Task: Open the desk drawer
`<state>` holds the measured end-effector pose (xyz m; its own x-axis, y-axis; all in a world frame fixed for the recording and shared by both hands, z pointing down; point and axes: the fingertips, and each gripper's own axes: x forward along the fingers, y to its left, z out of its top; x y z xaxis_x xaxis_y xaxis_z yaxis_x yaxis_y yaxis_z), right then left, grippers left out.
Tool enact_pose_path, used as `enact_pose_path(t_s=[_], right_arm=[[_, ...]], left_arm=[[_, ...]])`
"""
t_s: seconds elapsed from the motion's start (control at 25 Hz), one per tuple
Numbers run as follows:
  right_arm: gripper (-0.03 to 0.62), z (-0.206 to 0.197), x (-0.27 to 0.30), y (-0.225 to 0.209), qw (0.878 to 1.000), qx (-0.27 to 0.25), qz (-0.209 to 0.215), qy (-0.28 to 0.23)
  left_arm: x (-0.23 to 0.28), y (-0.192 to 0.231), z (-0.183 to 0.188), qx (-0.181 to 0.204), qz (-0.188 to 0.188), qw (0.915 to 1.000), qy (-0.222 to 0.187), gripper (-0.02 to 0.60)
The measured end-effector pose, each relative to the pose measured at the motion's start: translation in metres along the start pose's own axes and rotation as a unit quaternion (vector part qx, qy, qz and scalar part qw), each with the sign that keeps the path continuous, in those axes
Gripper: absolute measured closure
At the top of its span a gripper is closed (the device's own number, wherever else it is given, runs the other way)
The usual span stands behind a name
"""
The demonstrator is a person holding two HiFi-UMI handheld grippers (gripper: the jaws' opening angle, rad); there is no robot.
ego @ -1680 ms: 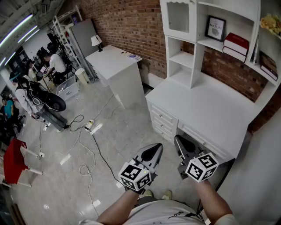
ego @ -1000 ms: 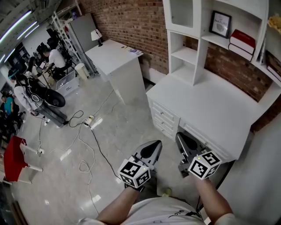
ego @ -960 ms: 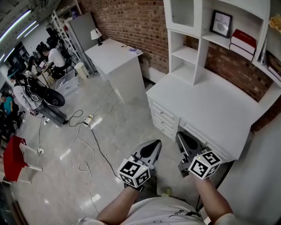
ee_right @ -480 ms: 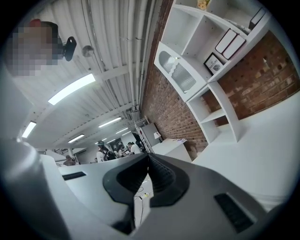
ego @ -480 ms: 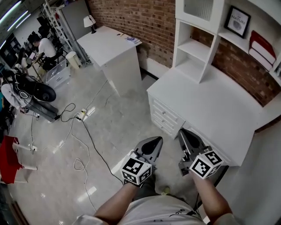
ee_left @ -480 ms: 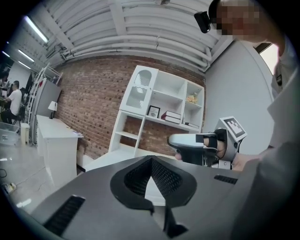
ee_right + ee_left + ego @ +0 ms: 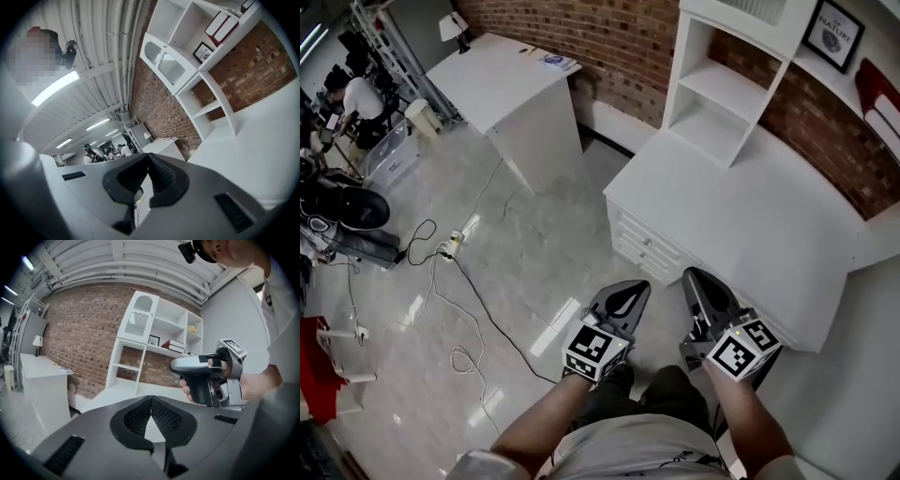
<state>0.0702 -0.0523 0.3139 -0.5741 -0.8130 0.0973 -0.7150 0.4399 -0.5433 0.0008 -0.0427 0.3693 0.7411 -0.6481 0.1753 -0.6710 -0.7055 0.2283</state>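
The white desk (image 7: 750, 225) with a hutch stands ahead to the right, its stack of small drawers (image 7: 645, 246) shut at the near left corner. My left gripper (image 7: 633, 289) hovers over the floor just in front of those drawers, jaws shut and holding nothing. My right gripper (image 7: 692, 277) is level with the desk's front edge, also shut and empty, and hides the part of the front beneath it. In the left gripper view the shut jaws (image 7: 151, 400) point at the desk top (image 7: 119, 393), with the right gripper (image 7: 208, 378) beside them. The right gripper view looks across the desk top (image 7: 255, 150).
A second white desk (image 7: 511, 94) stands against the brick wall at the left. Cables (image 7: 464, 291) and a power strip (image 7: 450, 246) lie on the floor. People (image 7: 361, 98) sit far left. The hutch shelves hold a framed picture (image 7: 836, 33) and books (image 7: 881, 84).
Both grippers have moved forward and a little down towards the desk, staying shut. The desk and its drawers now appear closer beneath the head view.
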Motion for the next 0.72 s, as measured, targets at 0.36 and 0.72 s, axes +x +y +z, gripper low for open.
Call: enact_pose_path(t_s=[0.36, 0.72], right_arm=[[0.577, 0.0, 0.053, -0.057, 1.0, 0.001, 0.003, 0.003], [0.577, -0.026, 0.117, -0.14, 0.999, 0.027, 0.017, 0.024]], left_arm=[[0.074, 0.054, -0.063, -0.005, 0.009, 0.9992, 0.04, 0.558], [0.147, 0.12, -0.156, -0.013, 0.056, 0.9937, 0.097, 0.471]])
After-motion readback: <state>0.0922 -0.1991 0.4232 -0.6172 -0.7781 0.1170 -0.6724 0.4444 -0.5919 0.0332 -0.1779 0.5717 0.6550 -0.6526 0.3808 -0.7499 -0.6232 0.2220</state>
